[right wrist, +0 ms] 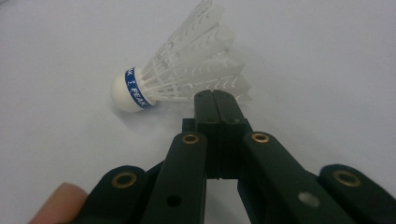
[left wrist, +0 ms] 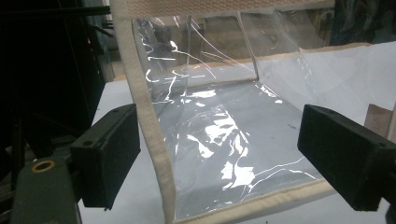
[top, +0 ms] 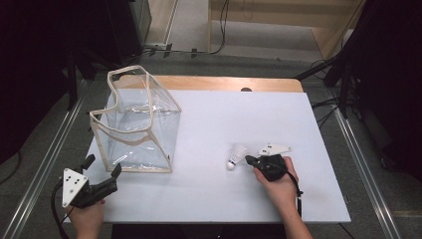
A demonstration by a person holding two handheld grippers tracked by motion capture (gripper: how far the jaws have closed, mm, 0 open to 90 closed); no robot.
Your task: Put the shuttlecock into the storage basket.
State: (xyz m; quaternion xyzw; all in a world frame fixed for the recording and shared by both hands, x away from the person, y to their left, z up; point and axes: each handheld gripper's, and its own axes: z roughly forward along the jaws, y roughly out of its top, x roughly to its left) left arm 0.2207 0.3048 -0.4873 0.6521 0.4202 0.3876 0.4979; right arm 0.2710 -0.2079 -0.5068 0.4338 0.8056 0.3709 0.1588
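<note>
- On the white table top (top: pixel 209 189), right of centre, a white shuttlecock (top: pixel 237 155) lies on its side, its rounded cork end pointing toward the person's edge and its feathered skirt angled away.
- In the right gripper view the shuttlecock (right wrist: pixel 180 74) shows a blue band with lettering around the cork, and the skirt's edge meets the tips of the black jaws.
- The right gripper (top: pixel 250 160) sits just beside the shuttlecock, held low by the person's right hand (top: pixel 278 186); its jaws are pressed together. Whether they pinch a feather edge cannot be told.
- The left gripper (top: pixel 103 169) is held at the table's near left corner, its jaws spread wide with nothing between the pads.
- Just ahead of it stands a clear plastic bag (top: pixel 137 124) with beige trim, open side toward the left gripper; the left gripper view looks into the bag (left wrist: pixel 219 135).
</note>
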